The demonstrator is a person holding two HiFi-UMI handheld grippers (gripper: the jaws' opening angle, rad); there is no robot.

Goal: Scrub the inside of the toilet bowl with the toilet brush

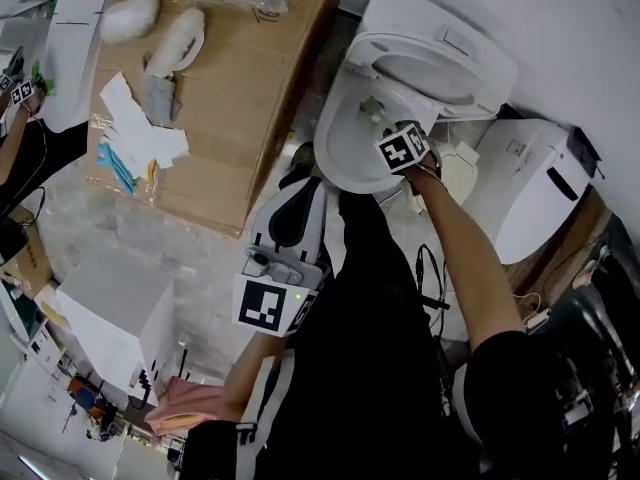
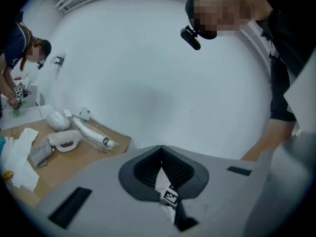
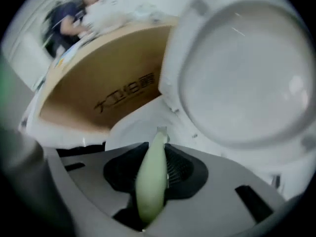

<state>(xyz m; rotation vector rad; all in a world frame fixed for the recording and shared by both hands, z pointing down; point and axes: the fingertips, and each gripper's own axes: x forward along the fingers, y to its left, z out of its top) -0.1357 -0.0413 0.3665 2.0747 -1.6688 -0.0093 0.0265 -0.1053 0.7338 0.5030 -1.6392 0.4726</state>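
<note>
Cluttered workroom, bare white wall. Right claw (image 3: 157, 152) is clenched on a pale green plastic toilet brush (image 3: 150, 186). Its bristle end sits just ahead of the claw, over the white ceramic toilet bowl (image 1: 332, 133), raised white lid (image 3: 247, 68) to the claw's right. Left claw (image 2: 161, 149) closed, empty, aimed at the wall. Risks: smooth handle could twist or slip under scrubbing force, and the claw could knock the rim. Bristles mostly hidden, bowl inside blurred, contact unclear.

Two tools (image 2: 162, 152) (image 3: 157, 144), one toilet brush (image 3: 150, 181) (green) — one toilet bowl (image 1: 345, 138), one cardboard box (image 1: 250, 88)
</note>
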